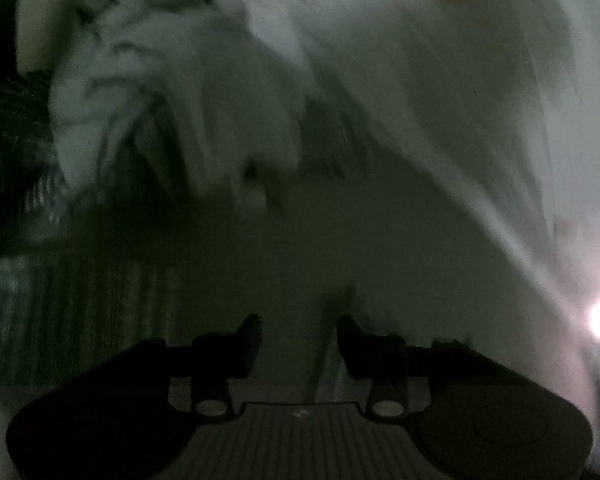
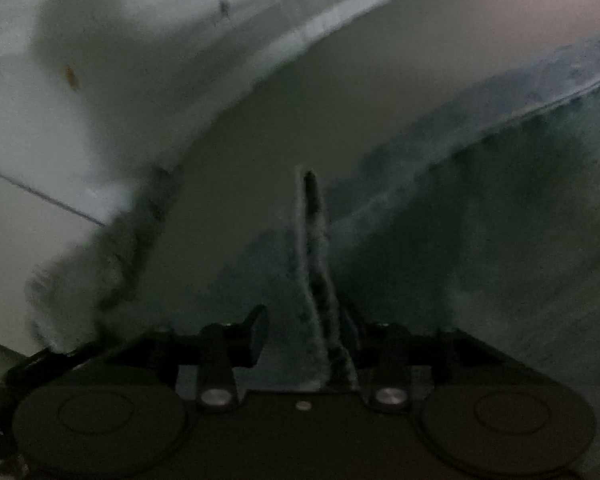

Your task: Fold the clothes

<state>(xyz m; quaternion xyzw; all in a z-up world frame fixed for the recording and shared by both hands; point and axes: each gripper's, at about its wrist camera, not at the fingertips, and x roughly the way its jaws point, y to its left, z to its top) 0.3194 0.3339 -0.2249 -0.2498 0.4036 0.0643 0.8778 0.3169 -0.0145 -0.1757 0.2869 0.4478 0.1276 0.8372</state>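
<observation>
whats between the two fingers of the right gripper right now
In the right wrist view, a raised fold of dark fuzzy cloth stands between the right gripper fingers, nearer the right-hand one; the jaws stand apart.

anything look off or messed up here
Yes, in the right wrist view a ridge of cloth stands pinched up between the open fingers of the right gripper instead of lying flat. In the left wrist view a striped garment is bunched ahead of the left gripper. Both views are dark and blurred.
</observation>
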